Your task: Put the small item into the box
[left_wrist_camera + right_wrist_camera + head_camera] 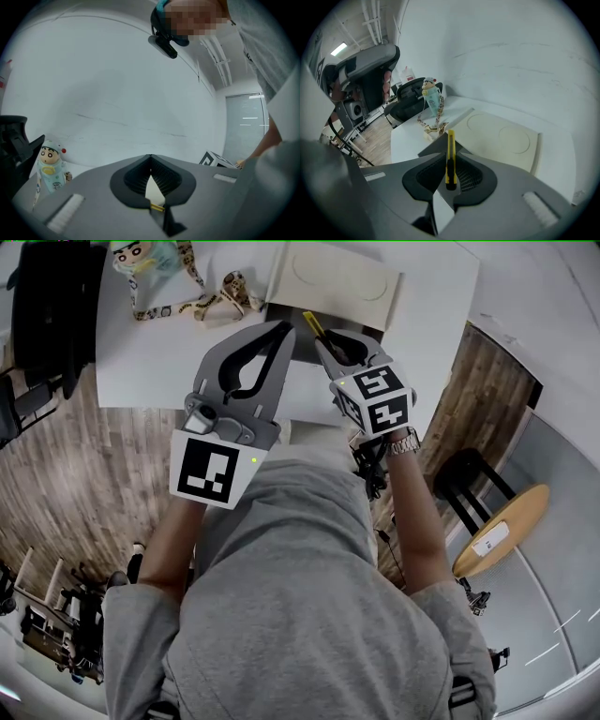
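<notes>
Plainly, the yellow utility knife (450, 146) is clamped between the jaws of the right hand-held gripper (450, 166), held by the front edge of the flat beige box (501, 138) on the white worktop (150, 362); the box looks closed, so its lid probably wants lifting first; the left hand-held gripper (150, 161), jaws together and empty, is free for that. Whether the blade is out, and where the lid opens, cannot be made out.
</notes>
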Action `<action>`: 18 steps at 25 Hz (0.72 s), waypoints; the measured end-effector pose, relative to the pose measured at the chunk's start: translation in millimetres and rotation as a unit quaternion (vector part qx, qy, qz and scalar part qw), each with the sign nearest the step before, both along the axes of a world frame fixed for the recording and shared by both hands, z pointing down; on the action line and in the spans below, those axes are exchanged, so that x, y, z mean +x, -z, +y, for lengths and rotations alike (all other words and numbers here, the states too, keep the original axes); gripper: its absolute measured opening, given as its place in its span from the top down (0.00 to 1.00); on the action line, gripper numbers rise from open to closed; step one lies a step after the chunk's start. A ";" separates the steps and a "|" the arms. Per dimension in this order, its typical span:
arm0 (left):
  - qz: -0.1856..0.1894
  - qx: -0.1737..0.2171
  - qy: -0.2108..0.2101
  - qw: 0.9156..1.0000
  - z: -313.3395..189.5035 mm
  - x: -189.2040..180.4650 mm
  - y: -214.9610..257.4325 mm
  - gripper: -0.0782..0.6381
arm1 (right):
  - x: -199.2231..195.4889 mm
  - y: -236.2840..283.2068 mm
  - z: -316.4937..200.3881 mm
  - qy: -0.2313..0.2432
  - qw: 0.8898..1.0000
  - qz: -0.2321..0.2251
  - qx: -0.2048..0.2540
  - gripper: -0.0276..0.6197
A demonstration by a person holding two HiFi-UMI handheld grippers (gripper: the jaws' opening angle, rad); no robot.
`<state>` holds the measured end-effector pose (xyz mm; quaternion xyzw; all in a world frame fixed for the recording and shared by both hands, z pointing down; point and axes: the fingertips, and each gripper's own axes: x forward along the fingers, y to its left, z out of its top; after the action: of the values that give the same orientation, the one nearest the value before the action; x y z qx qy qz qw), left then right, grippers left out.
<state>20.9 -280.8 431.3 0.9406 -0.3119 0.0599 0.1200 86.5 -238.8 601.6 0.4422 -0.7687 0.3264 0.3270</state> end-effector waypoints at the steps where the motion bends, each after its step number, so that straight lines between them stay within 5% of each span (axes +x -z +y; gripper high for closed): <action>1: 0.000 0.000 0.001 1.000 -1.0 -0.4 0.0 0.89 | 0.1 -2.4 0.1 0.003 1.000 0.003 -0.003 0.83; 18: -0.005 -0.006 0.003 1.000 -8.9 -5.1 -7.4 0.89 | -1.6 -49.2 9.7 0.034 0.996 0.045 -0.072 0.83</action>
<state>15.8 -289.6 438.7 0.9386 -0.3149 0.0666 0.1245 84.9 -229.1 650.8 0.4052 -0.7425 0.3494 0.4030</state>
